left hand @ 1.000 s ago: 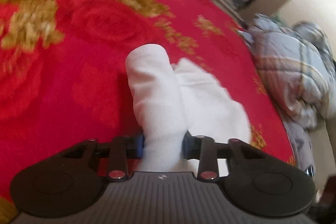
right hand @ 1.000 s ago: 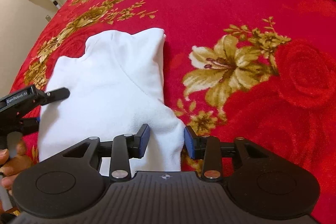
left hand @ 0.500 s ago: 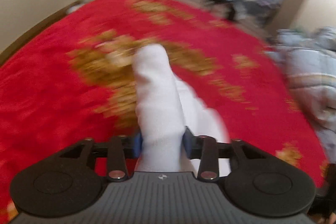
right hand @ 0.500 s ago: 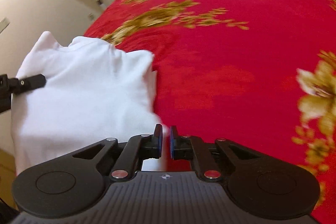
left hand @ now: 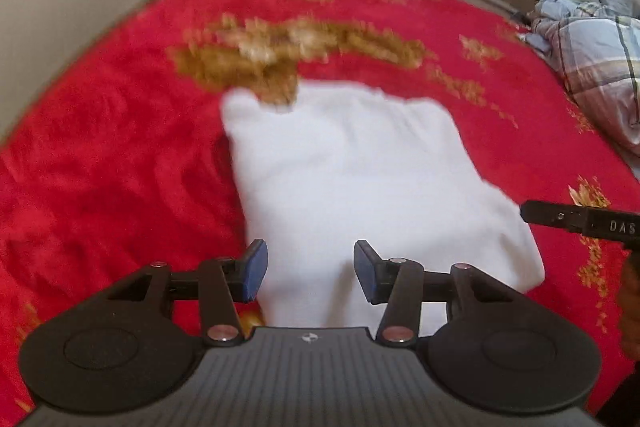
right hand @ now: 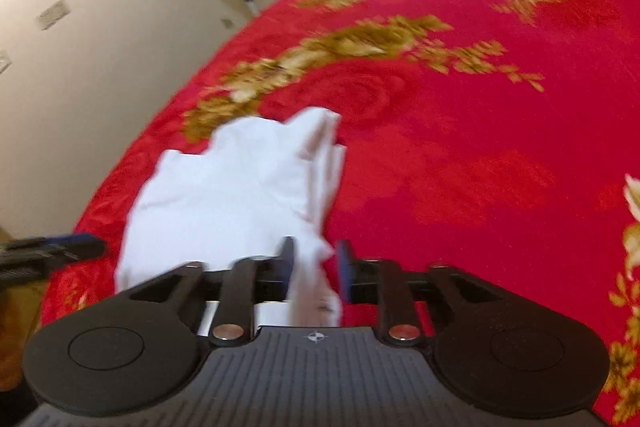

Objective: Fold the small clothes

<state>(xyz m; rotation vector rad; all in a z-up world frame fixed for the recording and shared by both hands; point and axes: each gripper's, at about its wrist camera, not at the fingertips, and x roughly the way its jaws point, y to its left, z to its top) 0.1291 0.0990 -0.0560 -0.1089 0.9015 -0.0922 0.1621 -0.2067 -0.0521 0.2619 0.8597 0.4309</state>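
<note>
My left tongs (left hand: 307, 269) stand spread over the near hem of the white garment (left hand: 360, 179), which lies flat on the red bed blanket (left hand: 100, 167), long axis running away from me. My right tongs (right hand: 316, 267) loosely straddle its bunched right corner, not clamped. Soft knit cotton, limp and creasing easily.

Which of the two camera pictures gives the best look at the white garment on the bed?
The left wrist view: the white garment fills the middle, nearly its whole folded outline visible on the red blanket. The right wrist view shows it off to the left, blurred, its near edge between that gripper's fingers.
</note>
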